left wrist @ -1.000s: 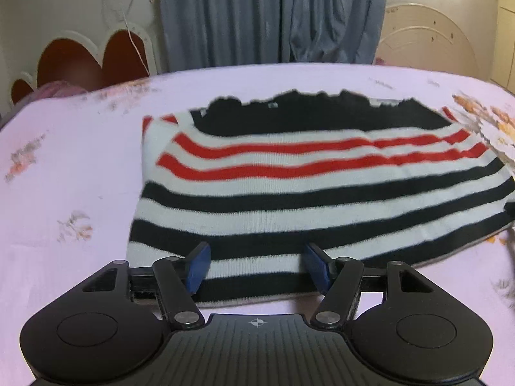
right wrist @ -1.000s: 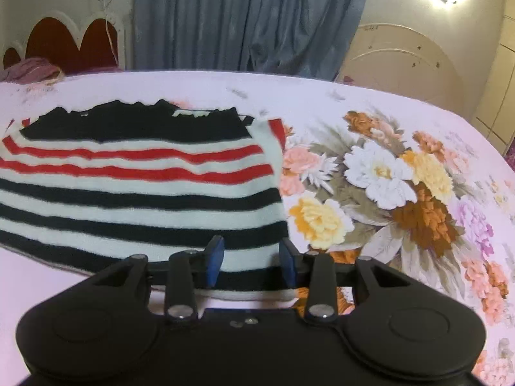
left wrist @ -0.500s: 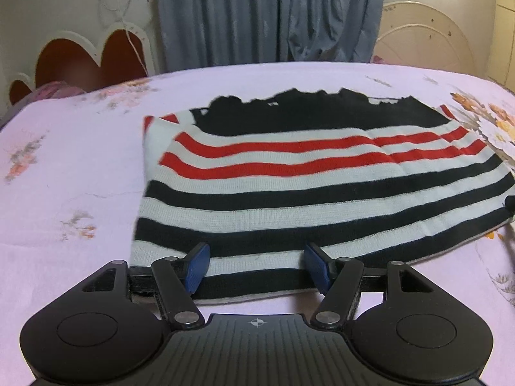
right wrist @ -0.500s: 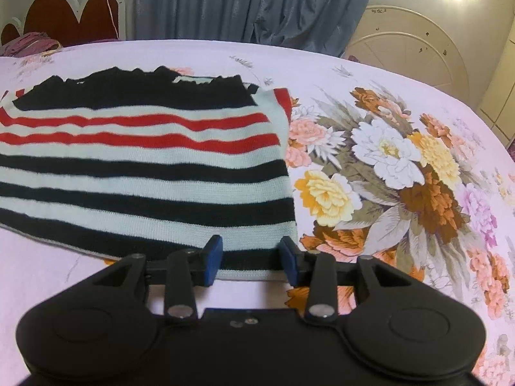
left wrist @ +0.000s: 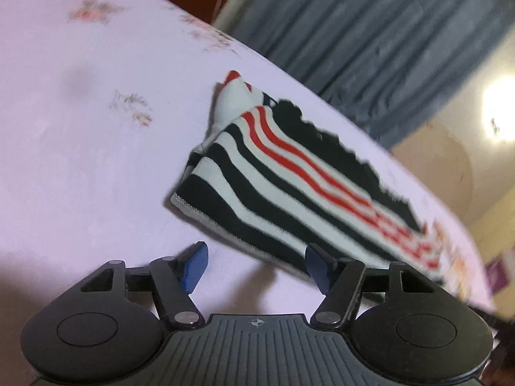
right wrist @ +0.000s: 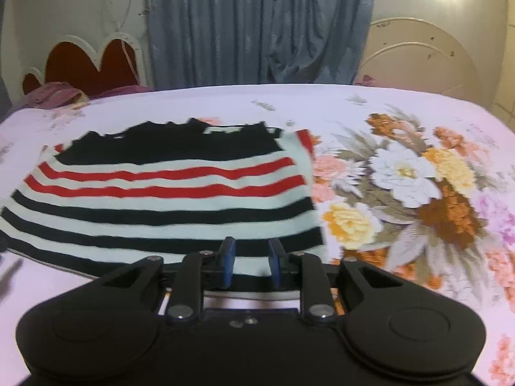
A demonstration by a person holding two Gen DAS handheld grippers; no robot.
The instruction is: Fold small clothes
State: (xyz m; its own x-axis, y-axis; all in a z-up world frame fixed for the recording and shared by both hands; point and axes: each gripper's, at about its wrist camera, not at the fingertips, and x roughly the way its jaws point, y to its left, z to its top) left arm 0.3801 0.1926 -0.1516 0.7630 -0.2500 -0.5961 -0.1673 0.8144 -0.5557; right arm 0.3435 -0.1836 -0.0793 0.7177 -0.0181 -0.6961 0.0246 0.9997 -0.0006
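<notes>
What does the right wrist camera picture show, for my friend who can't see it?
The right gripper is closing its blue fingers around the near edge of a striped sweater in black, white and red. The sweater lies flat on a pink bedsheet with big printed flowers to its right. Blue curtains hang behind the bed.

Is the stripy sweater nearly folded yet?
Not yet. Done: the striped sweater is spread on the flowered bedsheet. In hand: the right gripper is at the near hem, its jaws closing with the fabric between them; the left gripper, jaws open, holds nothing near the other hem corner. Left: all the main folds, though that corner looks slightly turned up.
</notes>
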